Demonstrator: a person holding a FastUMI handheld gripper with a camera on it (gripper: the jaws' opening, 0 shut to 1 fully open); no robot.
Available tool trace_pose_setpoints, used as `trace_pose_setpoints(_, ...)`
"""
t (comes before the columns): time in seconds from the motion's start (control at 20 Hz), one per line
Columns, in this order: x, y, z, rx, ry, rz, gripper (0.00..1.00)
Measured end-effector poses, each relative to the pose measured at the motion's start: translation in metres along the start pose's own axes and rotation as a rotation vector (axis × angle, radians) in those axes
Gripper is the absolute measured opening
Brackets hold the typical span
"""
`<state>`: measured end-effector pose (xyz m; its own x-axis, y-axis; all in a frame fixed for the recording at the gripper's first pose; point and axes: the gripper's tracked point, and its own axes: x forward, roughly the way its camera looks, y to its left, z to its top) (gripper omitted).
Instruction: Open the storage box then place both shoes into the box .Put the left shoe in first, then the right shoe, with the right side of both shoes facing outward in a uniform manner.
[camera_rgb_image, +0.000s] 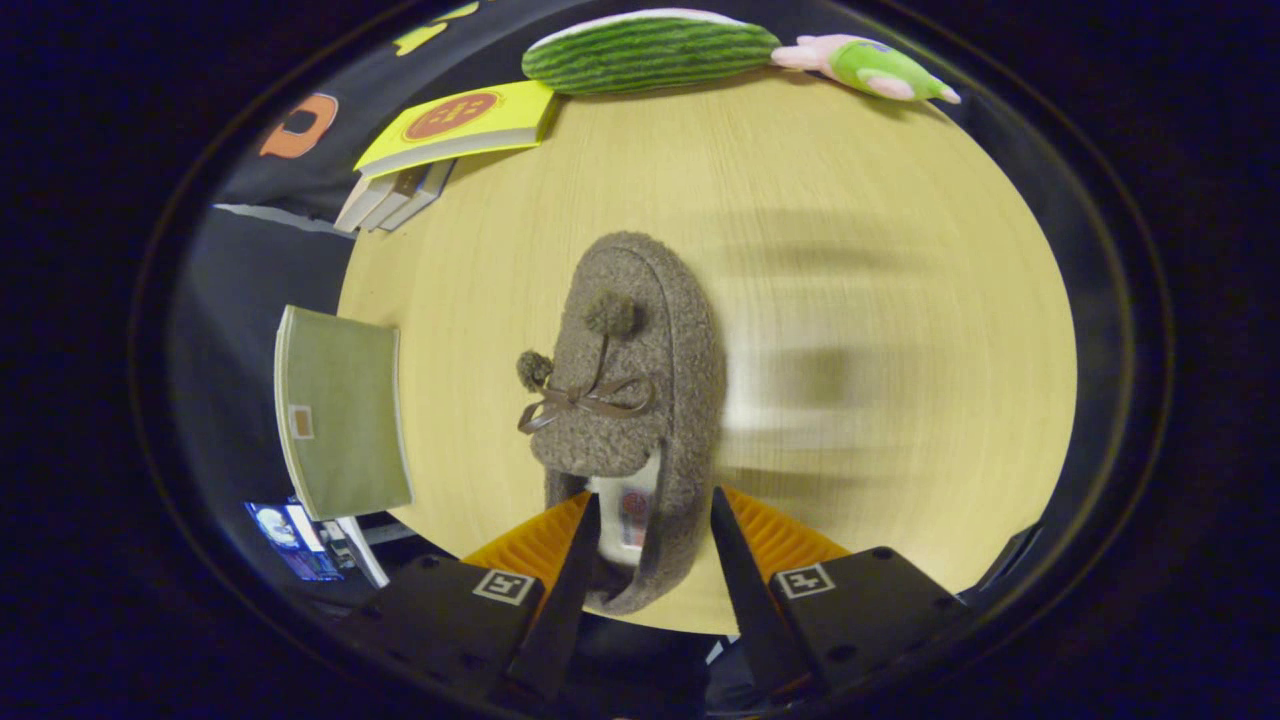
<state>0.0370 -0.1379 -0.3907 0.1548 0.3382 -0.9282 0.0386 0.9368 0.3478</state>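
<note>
Wooden table | books far edge | tongs apart around slipper heel

Round pale wooden table holds a fuzzy brown pom-pom slipper, yellow-topped book stack, striped green watermelon plush and a pink-green plush toy.

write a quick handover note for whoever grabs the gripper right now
Gripper: fingers straddle the heel end of the brown fuzzy shoe; whether they press on it cannot be told.
Shoe lies on the round wooden table, toe pointing away from the fingers, bow and pom-poms on top.
Beyond it: books, striped plush.
Left: get this shoe into the box, right side outward.
</note>
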Motion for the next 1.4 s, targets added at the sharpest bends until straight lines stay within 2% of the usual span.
trace_pose_setpoints(0.1, 0.006, -0.002, -0.001, 0.027, 0.019, 0.015, 0.61)
trace_pose_setpoints(0.15, 0.007, -0.006, 0.0, 0.028, 0.02, 0.011, 0.59)
trace_pose_setpoints(0.25, 0.008, -0.013, 0.001, 0.049, 0.023, -0.005, 0.44)
trace_pose_setpoints(0.3, 0.007, -0.012, 0.001, 0.06, 0.03, -0.004, 0.3)
trace_pose_setpoints(0.5, 0.003, -0.007, -0.001, 0.07, 0.022, -0.008, 0.06)
trace_pose_setpoints(0.7, -0.011, 0.027, -0.015, 0.107, 0.014, 0.039, 0.06)
trace_pose_setpoints(0.9, -0.038, 0.083, -0.039, 0.122, -0.021, 0.081, 0.06)
trace_pose_setpoints(1.2, -0.085, 0.221, -0.065, 0.127, -0.09, 0.194, 0.06)
trace_pose_setpoints(1.4, -0.098, 0.312, -0.066, 0.115, -0.133, 0.213, 0.06)
